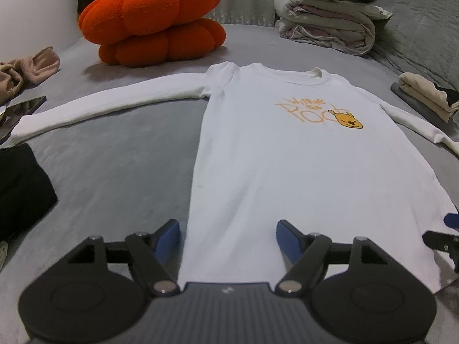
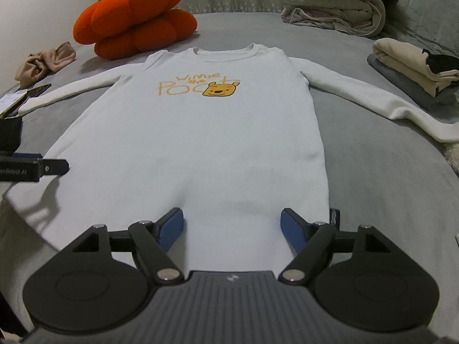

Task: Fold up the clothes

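I have a white long-sleeved cotton top with an orange "Winnie the Pooh" print and a yellow bear face (image 1: 287, 149) lying flat and face up on the grey bed cover (image 1: 120, 154), collar away from me, hem at my end, both sleeves stretched out to the sides. My left gripper (image 1: 228, 229) hangs over the hem near the top's left edge, its blue-padded jaws standing wide apart with nothing pinched between them; the left pad sits over bare cover just beside the cloth, the right one over the fabric. My right gripper (image 2: 232, 223) sits over the hem towards the right side, jaws likewise well apart and gripping nothing, white fabric showing between them. From the right wrist view I see the other gripper's dark finger poking in at the left edge, over the hem. Beyond the collar stands a plush orange pumpkin cushion with a green stalk (image 1: 152, 20), and further right a pile of folded grey and pink quilts topped by a mauve pillow (image 1: 332, 14). A small stack of folded beige and grey clothes (image 2: 413, 71) rests near the right sleeve. On the left lie a crumpled tan garment (image 1: 28, 68), a dark tablet-like slab (image 1: 20, 111) touching the left cuff, and a black cloth (image 1: 20, 189).
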Available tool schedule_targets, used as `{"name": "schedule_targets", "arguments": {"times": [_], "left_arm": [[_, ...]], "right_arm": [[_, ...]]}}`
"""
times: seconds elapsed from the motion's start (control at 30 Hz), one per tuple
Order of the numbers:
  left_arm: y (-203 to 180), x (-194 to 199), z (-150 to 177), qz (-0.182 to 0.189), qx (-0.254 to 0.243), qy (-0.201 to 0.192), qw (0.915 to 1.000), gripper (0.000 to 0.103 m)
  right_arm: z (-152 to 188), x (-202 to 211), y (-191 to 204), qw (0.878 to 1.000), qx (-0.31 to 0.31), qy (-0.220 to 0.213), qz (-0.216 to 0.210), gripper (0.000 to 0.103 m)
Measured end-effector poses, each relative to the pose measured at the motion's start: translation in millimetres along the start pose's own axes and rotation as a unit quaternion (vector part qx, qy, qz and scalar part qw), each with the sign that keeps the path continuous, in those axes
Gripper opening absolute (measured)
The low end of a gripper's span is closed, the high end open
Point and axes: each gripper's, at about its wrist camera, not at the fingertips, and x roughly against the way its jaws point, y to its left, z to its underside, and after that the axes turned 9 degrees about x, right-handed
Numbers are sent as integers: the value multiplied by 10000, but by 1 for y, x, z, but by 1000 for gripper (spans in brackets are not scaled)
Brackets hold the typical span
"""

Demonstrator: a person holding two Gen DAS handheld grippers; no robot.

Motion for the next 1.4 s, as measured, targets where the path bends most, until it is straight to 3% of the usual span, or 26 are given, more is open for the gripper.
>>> {"name": "schedule_targets", "arguments": {"times": [0.33, 0.57, 0.73, 0.9, 1.17, 1.4], "left_arm": [[-2, 0, 2, -30, -45, -21, 10000, 79], [-6, 2, 0, 117, 40, -251, 9996, 81], [-11, -8, -1, 69, 52, -446, 9990, 84], [-11, -18, 5, 29, 60, -608, 9981, 91], [-8, -21, 10, 234, 91, -744, 9969, 102], [-12, -23, 13, 169, 34, -808, 9966, 102]], "right_arm": [[3, -3, 11, 9999, 83, 8, 86, 94], [-2, 3, 6, 9986, -357, -389, -79, 94], [-19, -11, 7, 9971, -415, -637, 32, 95], [-9, -26, 20, 9974, -216, -639, 265, 103], [-3, -24, 18, 9960, -266, -762, 390, 103], [-2, -26, 14, 9949, -399, -851, 376, 103]]}}
